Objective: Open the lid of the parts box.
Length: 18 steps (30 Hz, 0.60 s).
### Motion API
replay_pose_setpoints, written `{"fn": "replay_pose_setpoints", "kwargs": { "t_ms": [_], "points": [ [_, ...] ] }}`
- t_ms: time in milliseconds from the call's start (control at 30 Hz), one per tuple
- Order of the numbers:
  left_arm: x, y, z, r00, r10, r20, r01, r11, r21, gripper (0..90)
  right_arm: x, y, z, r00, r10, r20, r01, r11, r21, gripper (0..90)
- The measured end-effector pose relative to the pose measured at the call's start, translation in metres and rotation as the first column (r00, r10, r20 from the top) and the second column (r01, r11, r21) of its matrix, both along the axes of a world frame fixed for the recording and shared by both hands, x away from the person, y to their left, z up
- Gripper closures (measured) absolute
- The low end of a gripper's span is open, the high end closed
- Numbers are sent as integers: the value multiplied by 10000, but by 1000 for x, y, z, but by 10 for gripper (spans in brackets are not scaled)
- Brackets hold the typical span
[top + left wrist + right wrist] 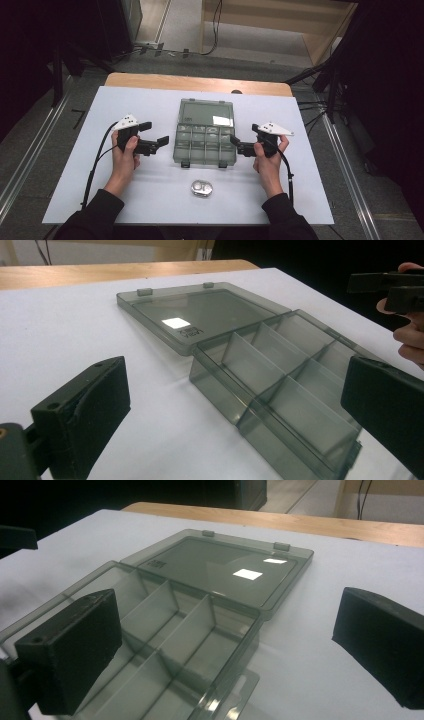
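Note:
A clear grey plastic organiser box (206, 145) lies open at the table's middle, its lid (207, 113) flat on the far side. Its divided compartments (280, 365) look empty. My left gripper (154, 134) hovers just left of the box, open, with nothing between its jaws. My right gripper (244, 136) is open at the box's right edge, one jaw very near the wall. In the left gripper view my left gripper (235, 385) frames the box's near corner. In the right gripper view my right gripper (227, 615) looks over the compartments (165, 630) and the lid (225, 570).
A small silver oval object (201, 188) lies on the white sheet (150, 195) in front of the box. The table's wooden far edge (200, 82) shows beyond the sheet. Cables trail from both grippers toward the near edge.

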State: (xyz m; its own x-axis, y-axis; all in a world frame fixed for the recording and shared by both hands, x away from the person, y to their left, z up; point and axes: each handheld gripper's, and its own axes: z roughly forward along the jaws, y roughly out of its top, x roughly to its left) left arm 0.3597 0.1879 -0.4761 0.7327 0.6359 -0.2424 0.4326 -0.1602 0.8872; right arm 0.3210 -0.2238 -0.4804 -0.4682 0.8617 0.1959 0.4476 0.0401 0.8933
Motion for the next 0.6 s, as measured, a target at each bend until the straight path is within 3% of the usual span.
{"fn": "replay_pose_setpoints", "kwargs": {
  "t_ms": [233, 367, 400, 500, 600],
  "points": [
    [-22, 10, -4, 9996, -107, 258, 107, 9999, 1, 0, -19, 6, 5, 9978, 550, 369, -549, 9985, -32, 0],
    [-31, 17, -5, 9990, -48, 455, 42, 9999, 139, 0, -29, 4, 2, 9954, 804, 514, -809, 9967, 73, 0],
    [-35, 20, -4, 9989, -22, 475, 22, 10000, 7, 0, -33, 4, -1, 9949, 844, 545, -854, 9962, 166, 0],
    [-42, 26, -2, 9980, 22, 631, -13, 9999, -135, 0, -40, 3, -6, 9952, 837, 509, -835, 9965, -64, 0],
    [-51, 31, -3, 9967, -51, 810, 53, 10000, -26, 0, -46, -1, -8, 9944, 951, 458, -947, 9954, -110, 0]
  ]
}}
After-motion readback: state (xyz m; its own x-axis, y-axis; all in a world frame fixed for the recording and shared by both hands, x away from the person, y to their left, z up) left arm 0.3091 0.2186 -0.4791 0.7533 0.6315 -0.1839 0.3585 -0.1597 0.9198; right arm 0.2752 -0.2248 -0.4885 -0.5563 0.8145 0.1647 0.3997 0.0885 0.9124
